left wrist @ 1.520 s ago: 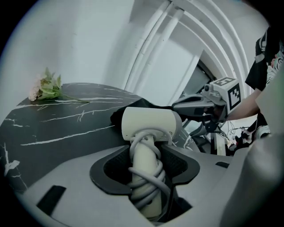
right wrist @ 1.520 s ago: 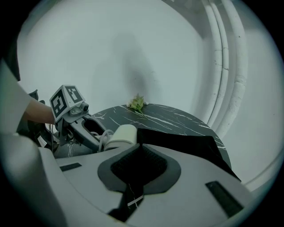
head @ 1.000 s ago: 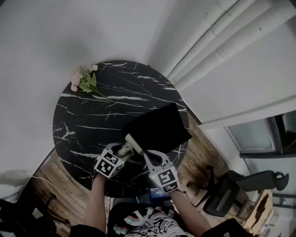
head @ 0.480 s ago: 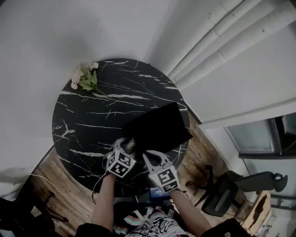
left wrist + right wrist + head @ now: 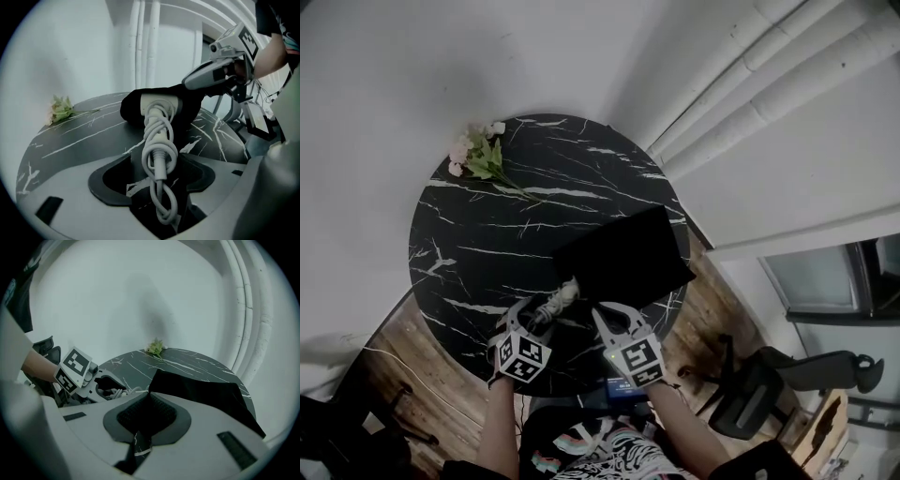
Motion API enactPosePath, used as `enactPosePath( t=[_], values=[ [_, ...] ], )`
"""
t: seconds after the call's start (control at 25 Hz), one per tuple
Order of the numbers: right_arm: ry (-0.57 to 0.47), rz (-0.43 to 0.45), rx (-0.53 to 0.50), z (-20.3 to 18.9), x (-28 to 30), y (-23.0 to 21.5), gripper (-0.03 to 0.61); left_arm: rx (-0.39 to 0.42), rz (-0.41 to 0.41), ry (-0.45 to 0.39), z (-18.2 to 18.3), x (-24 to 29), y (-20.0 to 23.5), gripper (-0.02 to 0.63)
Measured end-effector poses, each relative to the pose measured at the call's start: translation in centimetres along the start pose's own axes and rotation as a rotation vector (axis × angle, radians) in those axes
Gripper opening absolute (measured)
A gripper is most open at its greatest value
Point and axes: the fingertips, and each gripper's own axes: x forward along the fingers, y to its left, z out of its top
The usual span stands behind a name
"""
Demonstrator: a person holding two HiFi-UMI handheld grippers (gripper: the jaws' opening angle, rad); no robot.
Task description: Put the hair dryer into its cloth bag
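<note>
Head view: cloth bag (image 5: 628, 258) sits at worktop (image 5: 478, 244) near-right edge.
Just opened: left gripper (image 5: 534, 314) fingers, hair dryer cord (image 5: 158, 150) loose between; right gripper (image 5: 612, 314) fingers clamp bag; bare worktop left.

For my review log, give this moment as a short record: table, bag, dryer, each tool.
table: round, black marble, flowers at its far left edge
cloth bag: lying on the table, mouth toward the person
hair dryer: mostly inside the bag; pale end and coiled cord stick out
left tool: open, jaws have just been opening; cord lies between them, not gripped
right tool: shut on the bag's edge
</note>
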Motion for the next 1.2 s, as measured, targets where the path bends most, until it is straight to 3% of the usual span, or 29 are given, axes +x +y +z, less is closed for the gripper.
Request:
enactPosePath(
  t=[0.08,0.16,0.24,0.44,0.72,1.2],
  values=[
    [0.006,0.005,-0.002,-0.1,0.2,0.2,0.026,-0.002,-0.005,-0.006,0.0,0.1,-0.3,0.304],
    [0.008,0.007,-0.005,-0.1,0.3,0.2,0.026,0.017,-0.023,0.007,0.3,0.2,-0.7,0.222],
    [0.013,0.008,-0.007,-0.2,0.4,0.2,0.026,0.008,-0.032,-0.006,1.0,0.1,-0.7,0.206],
    [0.025,0.005,-0.006,-0.5,0.6,-0.1,0.026,0.038,-0.077,-0.103,4.8,-0.4,-0.7,0.198],
    [0.029,0.006,-0.017,-0.7,0.3,-0.1,0.026,0.126,-0.144,-0.114,7.3,1.4,-1.4,0.198],
    [-0.015,0.081,-0.016,-0.3,-0.6,0.4,0.026,0.109,-0.176,-0.165,10.7,4.4,-3.0,0.198]
  ],
)
